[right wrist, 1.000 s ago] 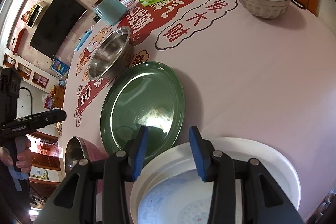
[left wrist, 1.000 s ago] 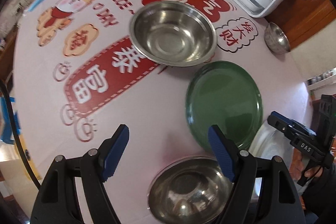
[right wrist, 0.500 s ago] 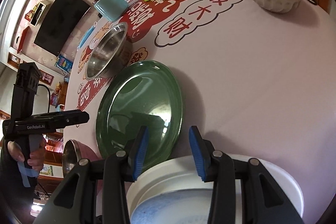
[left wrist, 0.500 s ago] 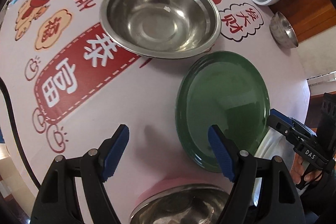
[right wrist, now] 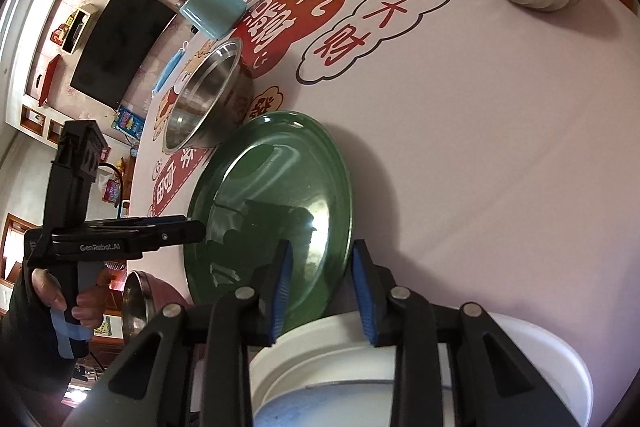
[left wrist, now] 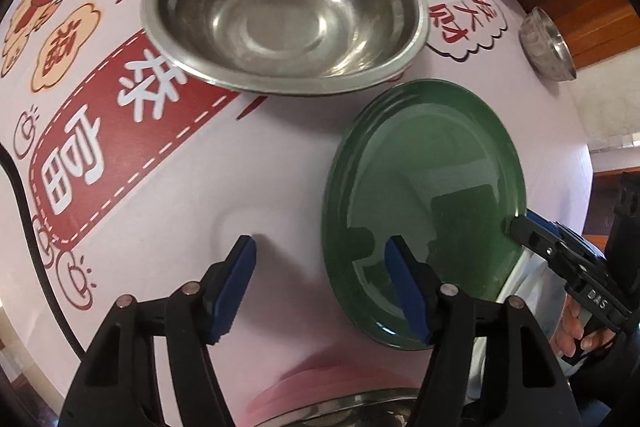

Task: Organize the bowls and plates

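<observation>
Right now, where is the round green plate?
The round green plate lies flat on the table, right of centre in the left wrist view, between the large steel bowl and the white plate.

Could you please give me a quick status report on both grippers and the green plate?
Left hand-held gripper open, empty. Right hand-held gripper open over green plate rim. White plate beside it.

The tabletop (left wrist: 256, 163), covered in a pink printed cloth, carries a large steel bowl (left wrist: 284, 7) at upper centre, a green plate (left wrist: 424, 187) at right, a small steel bowl (left wrist: 548, 47) at upper right, and a white plate (right wrist: 520, 347) at the lower right of the right wrist view.
</observation>
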A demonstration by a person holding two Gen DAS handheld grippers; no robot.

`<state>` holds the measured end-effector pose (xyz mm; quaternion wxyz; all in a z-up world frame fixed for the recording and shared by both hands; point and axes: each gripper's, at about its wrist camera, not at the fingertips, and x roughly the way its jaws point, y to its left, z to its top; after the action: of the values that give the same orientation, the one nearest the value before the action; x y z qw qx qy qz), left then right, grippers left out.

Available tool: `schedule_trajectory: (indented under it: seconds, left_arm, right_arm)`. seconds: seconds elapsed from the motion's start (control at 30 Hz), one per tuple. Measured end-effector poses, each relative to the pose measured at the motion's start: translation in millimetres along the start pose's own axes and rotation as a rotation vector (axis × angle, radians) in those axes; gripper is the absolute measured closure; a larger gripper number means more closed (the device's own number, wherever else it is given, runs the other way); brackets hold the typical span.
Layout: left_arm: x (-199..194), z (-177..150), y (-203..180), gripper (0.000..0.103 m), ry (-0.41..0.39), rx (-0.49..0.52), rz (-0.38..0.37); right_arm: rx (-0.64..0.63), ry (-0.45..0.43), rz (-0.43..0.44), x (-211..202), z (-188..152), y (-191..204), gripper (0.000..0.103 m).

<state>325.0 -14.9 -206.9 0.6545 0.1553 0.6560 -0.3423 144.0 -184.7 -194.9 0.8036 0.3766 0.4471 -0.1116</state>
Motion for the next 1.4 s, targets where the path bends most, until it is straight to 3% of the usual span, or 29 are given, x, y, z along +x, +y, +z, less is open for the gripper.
schedule_trajectory:
  seconds: [0.13, 0.4, 0.57, 0.63, 0.7, 1.0, 1.4]
  left_arm:
    - [0.7, 3.6, -1.8, 0.042, -0.013, 0.002, -0.003]
    - [-2.0, 6.6, 6.6, 0.061, -0.030, -0.010, -0.031]
    - [-5.1, 5.0, 17.3, 0.069, -0.031, -0.027, -0.044]
    - [-5.9, 3.9, 20.9, 0.079, -0.034, -0.037, -0.046]
    - [-2.7, 2.4, 25.1, 0.086, -0.013, -0.062, -0.099]
    - [-2.2, -2.7, 22.3, 0.091, -0.017, -0.070, -0.112]
    - [-2.4, -6.8, 16.8, 0.092, -0.056, -0.067, -0.089]
  right_arm:
    - [0.001, -0.002, -0.012, 1.7, 1.1, -1.4, 0.082]
    - [-0.002, -0.003, -0.027, 2.1, 1.3, -3.0, 0.087]
    - [-0.003, -0.003, -0.027, 2.4, 1.5, -2.9, 0.087]
    - [-0.002, -0.003, -0.025, 2.3, 1.4, -3.1, 0.087]
    - [-0.004, -0.003, -0.029, 2.3, 1.4, -3.1, 0.088]
    - [0.007, -0.002, -0.034, 2.1, 1.3, -5.8, 0.095]
    - [-0.001, 0.002, -0.042, 3.2, 1.9, -4.0, 0.095]
